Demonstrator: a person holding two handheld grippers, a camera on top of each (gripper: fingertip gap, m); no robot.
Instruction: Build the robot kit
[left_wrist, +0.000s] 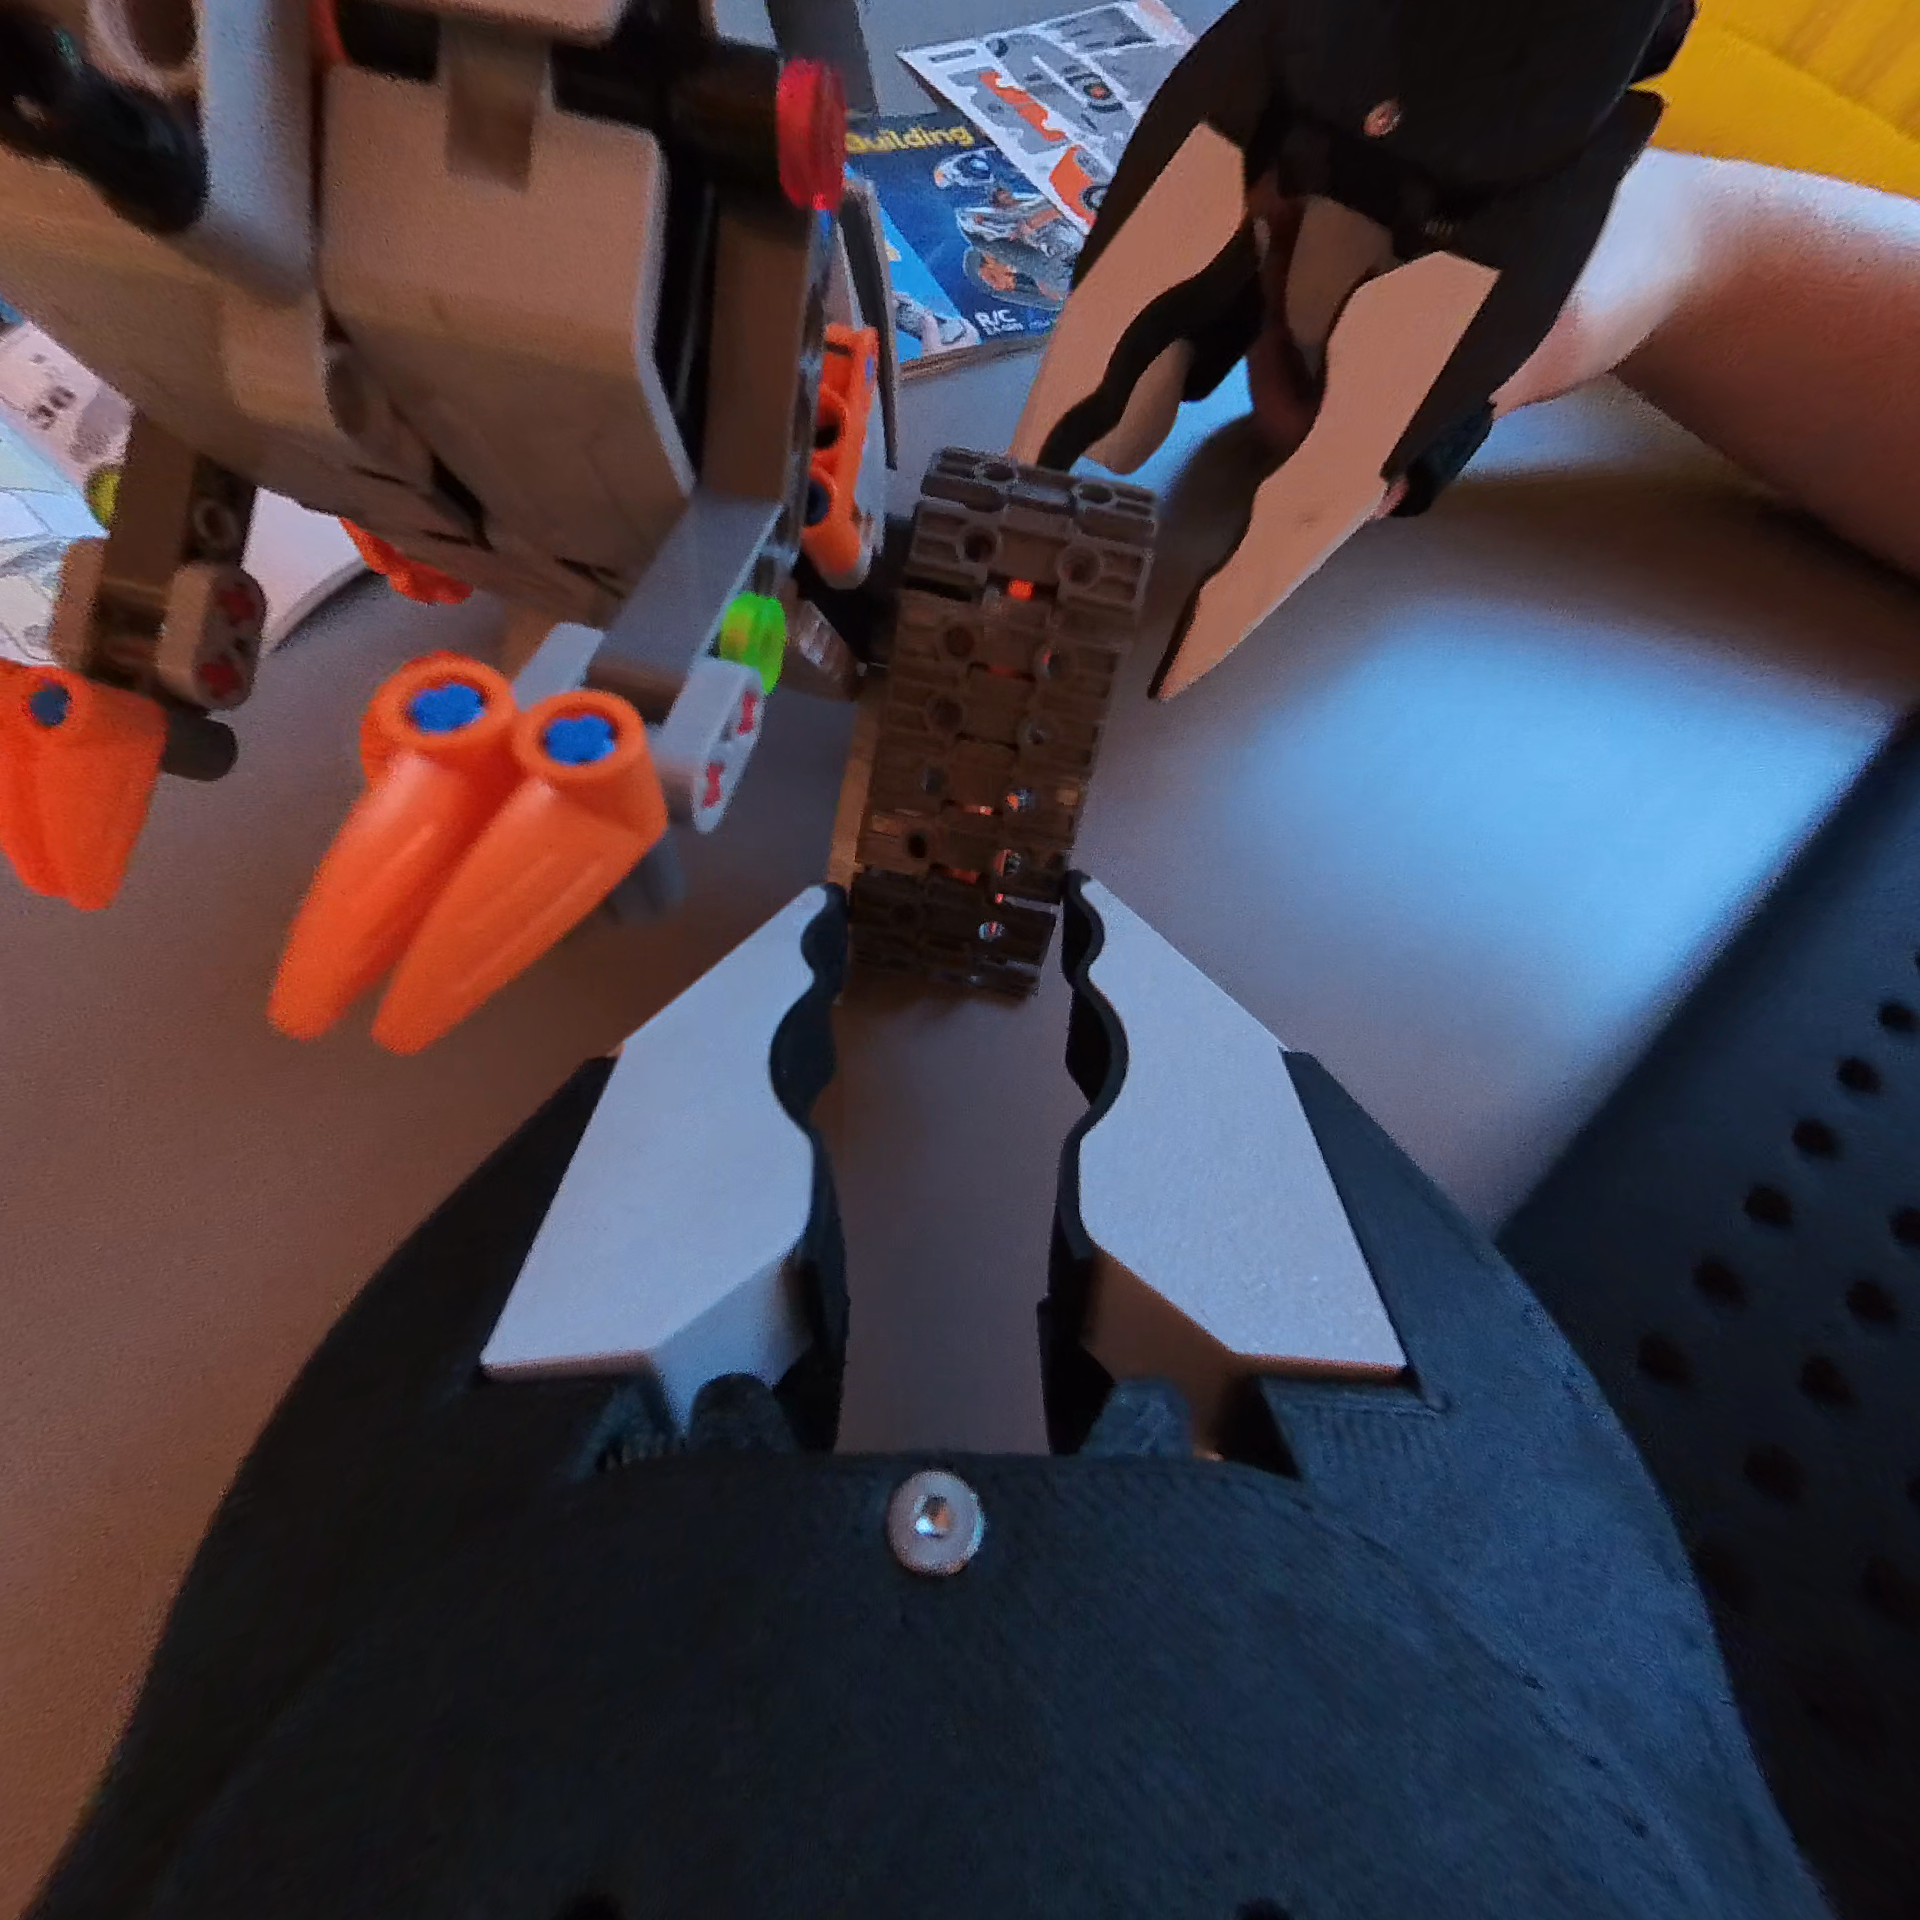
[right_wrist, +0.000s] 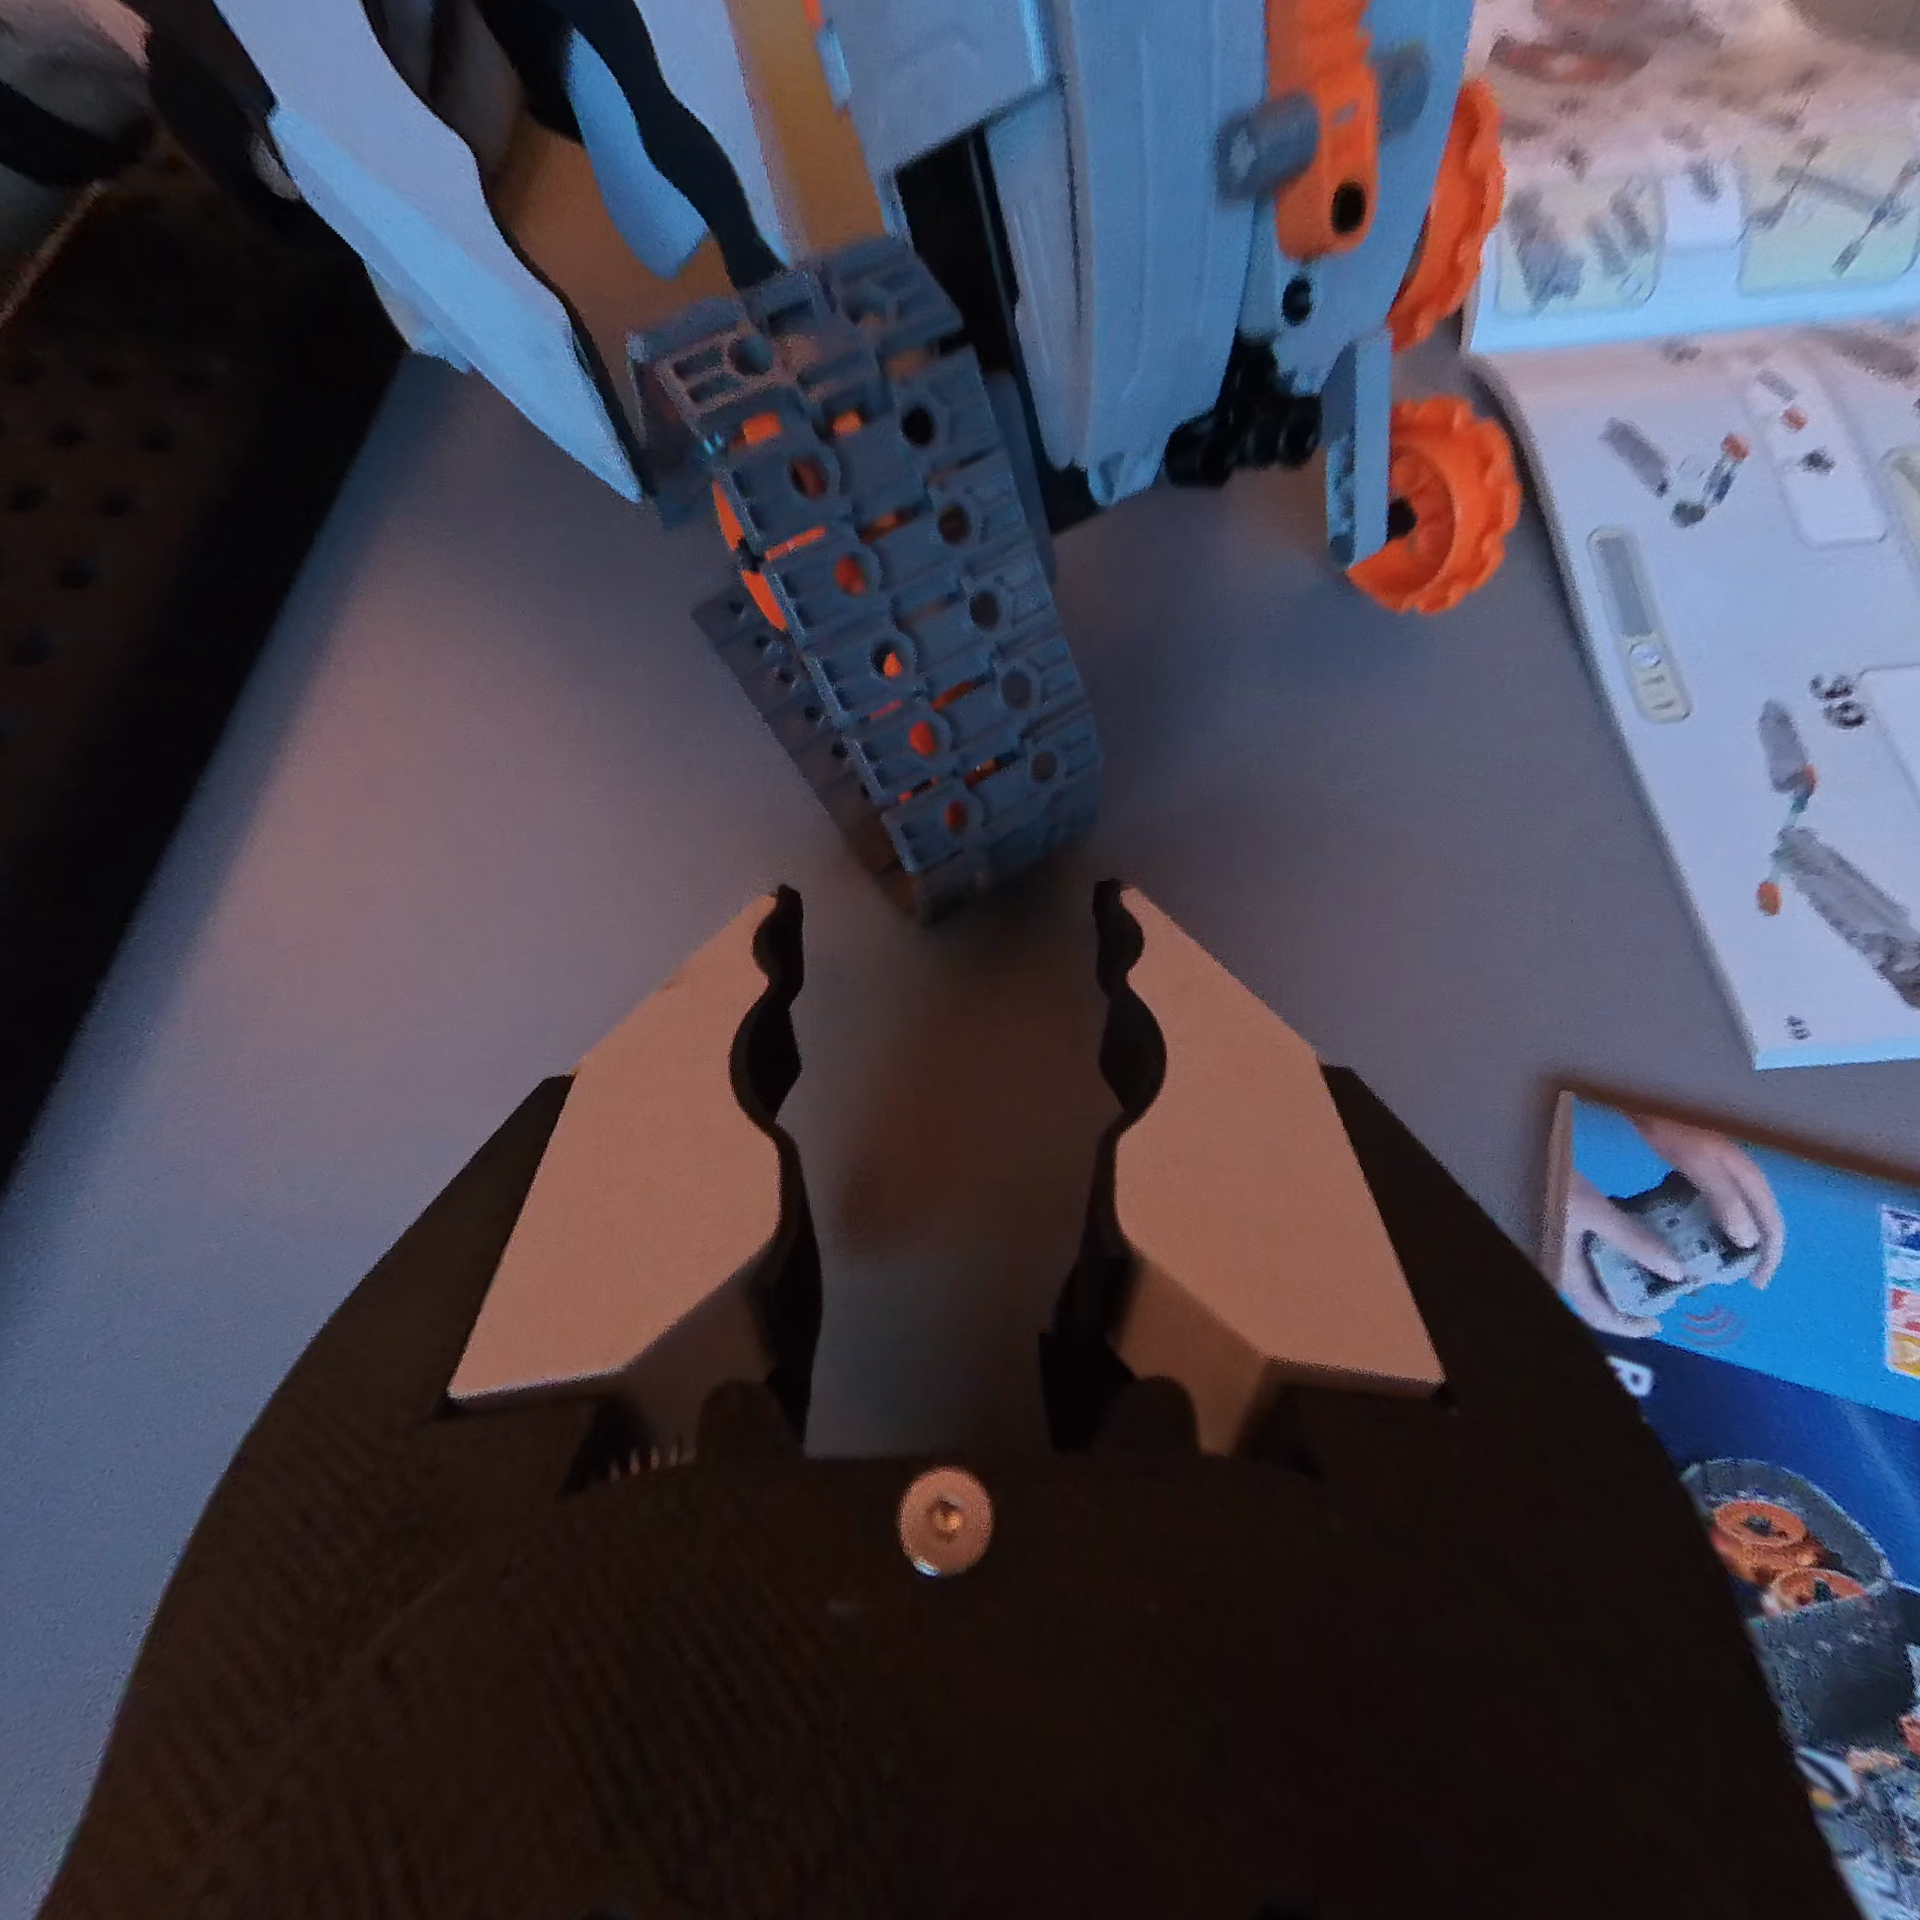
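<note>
Both tongs parted, empty: left gripper (left_wrist: 948, 914) straddling the grey track's (left_wrist: 987, 727) near end; right gripper (right_wrist: 948, 902) just short of it; better squared to the links, clear of the orange prongs (left_wrist: 468, 852).

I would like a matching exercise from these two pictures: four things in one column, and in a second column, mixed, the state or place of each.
Things
1. left gripper
2. right gripper
3. tread belt
4. blue box

States or places
A. lies flat on the table, beside the open booklet
B. open, tips short of the tread
C. dark grey links, orange showing through the holes
D. fingertips on both sides of the tread's near end

Pairs: 1-D, 2-B, 3-C, 4-A
</note>
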